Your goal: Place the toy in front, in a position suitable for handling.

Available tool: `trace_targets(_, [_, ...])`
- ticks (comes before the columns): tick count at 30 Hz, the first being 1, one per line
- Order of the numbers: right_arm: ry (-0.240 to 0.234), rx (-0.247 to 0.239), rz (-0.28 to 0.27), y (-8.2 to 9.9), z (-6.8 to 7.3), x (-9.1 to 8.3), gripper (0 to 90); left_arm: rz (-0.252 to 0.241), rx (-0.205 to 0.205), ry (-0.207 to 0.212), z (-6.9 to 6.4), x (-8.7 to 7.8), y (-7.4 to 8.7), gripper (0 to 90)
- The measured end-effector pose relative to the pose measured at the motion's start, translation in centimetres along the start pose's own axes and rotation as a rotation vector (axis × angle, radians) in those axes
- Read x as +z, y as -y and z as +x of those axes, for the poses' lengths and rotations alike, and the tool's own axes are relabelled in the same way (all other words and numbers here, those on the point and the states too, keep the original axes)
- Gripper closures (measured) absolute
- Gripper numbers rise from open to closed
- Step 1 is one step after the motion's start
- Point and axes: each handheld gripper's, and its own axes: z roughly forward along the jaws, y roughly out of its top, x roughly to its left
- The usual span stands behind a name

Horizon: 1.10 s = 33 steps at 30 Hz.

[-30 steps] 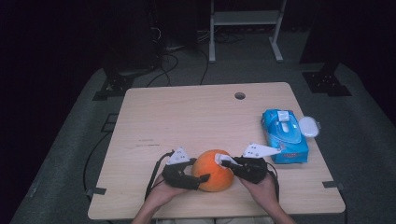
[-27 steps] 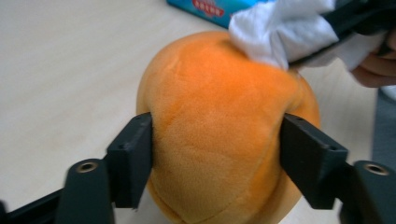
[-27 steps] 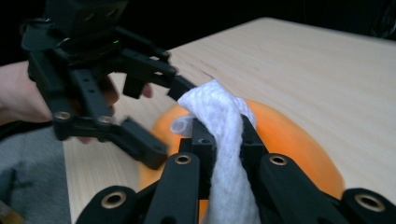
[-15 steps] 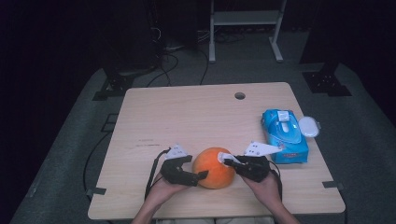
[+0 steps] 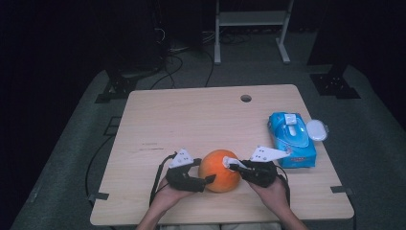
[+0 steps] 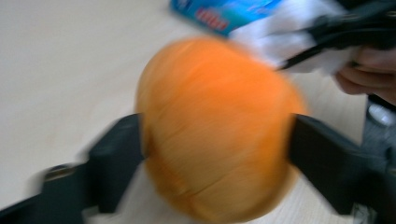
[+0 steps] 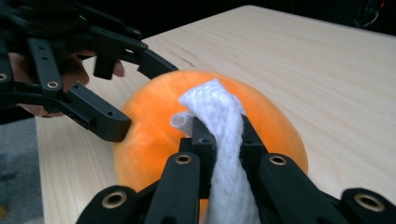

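Lower left of centre in the high view, the left gripper [image 5: 207, 181] has just been opening: half a second ago its jaws sat closer on the ball [image 5: 219, 170], now they stand apart with the ball between them, its hold probably released. The ball rests near the table [image 5: 191, 115] front edge. Right of it, the right gripper [image 5: 233, 166] is clamped on a white wipe [image 7: 219, 140] laid against the ball, likely wiping. Open tabletop lies above; the wipe pack [image 5: 292, 139] crowds the right

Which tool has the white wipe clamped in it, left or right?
The right tool: its jaws pinch the white wipe against the orange ball. The left tool just straddles the ball, no wipe in it.
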Motion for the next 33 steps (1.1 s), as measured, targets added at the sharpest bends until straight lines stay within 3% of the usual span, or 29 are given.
trace_targets(2, [-0.002,-0.011,-0.002,-0.3,0.3,0.1,81.5,0.029,-0.077,0.037,0.7,0.5,0.4,8.9])
trace_targets(3, [-0.010,-0.015,-0.006,-0.4,0.7,0.1,81.5,0.041,-0.084,0.039,0.8,0.7,0.6,9.5])
trace_targets(4, [-0.021,-0.024,-0.014,-0.6,1.2,0.1,81.5,0.015,-0.052,0.051,0.6,0.5,0.6,13.4])
trace_targets(5, [-0.038,-0.050,-0.026,-1.0,2.1,0.1,81.4,-0.004,-0.011,0.030,0.2,0.3,0.4,23.1])
trace_targets(7, [-0.055,-0.102,-0.035,-1.6,3.4,0.2,81.5,-0.034,0.091,-0.005,-1.1,-0.1,-0.1,30.5])
trace_targets(8, [-0.048,-0.129,-0.032,-1.8,3.8,0.2,81.5,-0.036,0.150,-0.036,-1.8,-0.3,-0.4,32.9])
trace_targets(10, [-0.024,-0.146,-0.031,-1.8,3.8,0.1,81.6,-0.048,0.224,-0.083,-2.7,-0.7,-0.8,35.6])
trace_targets(13, [0.002,-0.090,-0.055,-1.6,2.0,-0.7,81.5,-0.061,0.246,-0.095,-2.9,-1.2,-1.1,35.5])
trace_targets(15, [-0.001,-0.055,-0.057,-1.3,1.2,-1.1,81.5,-0.066,0.197,-0.056,-2.6,-0.9,-1.0,30.0])
trace_targets(16, [-0.001,-0.056,-0.052,-1.3,1.3,-1.0,81.5,-0.062,0.179,-0.054,-2.5,-0.7,-1.0,26.7])
trace_targets(18, [-0.019,-0.071,-0.048,-1.3,2.0,-0.7,81.5,-0.069,0.185,-0.069,-2.7,-0.5,-1.0,25.8])
trace_targets(22, [-0.063,-0.158,-0.042,-2.0,4.5,0.2,81.6,-0.062,0.290,-0.097,-4.3,-0.2,-0.7,32.0])
trace_targets(24, [-0.044,-0.193,-0.040,-2.2,4.8,0.1,81.7,-0.054,0.326,-0.102,-4.7,-0.1,-0.7,32.5])
trace_targets(26, [-0.025,-0.163,-0.049,-2.2,4.0,-0.4,81.7,-0.057,0.308,-0.086,-4.4,-0.2,-0.8,32.0])
trace_targets(27, [-0.010,-0.149,-0.054,-2.1,3.3,-0.6,81.6,-0.066,0.278,-0.070,-4.1,-0.2,-0.8,30.1])
trace_targets(30, [0.025,-0.104,-0.051,-1.6,2.0,-1.2,81.7,-0.101,0.130,0.012,-3.1,-0.3,-1.0,21.3])
trace_targets(31, [0.021,-0.102,-0.050,-1.6,2.1,-1.2,81.8,-0.101,0.108,0.002,-3.1,-0.1,-1.1,21.3])
trace_targets(33, [-0.022,-0.104,-0.048,-1.8,2.9,-0.9,81.8,-0.085,0.154,-0.040,-3.5,0.2,-1.0,25.8])
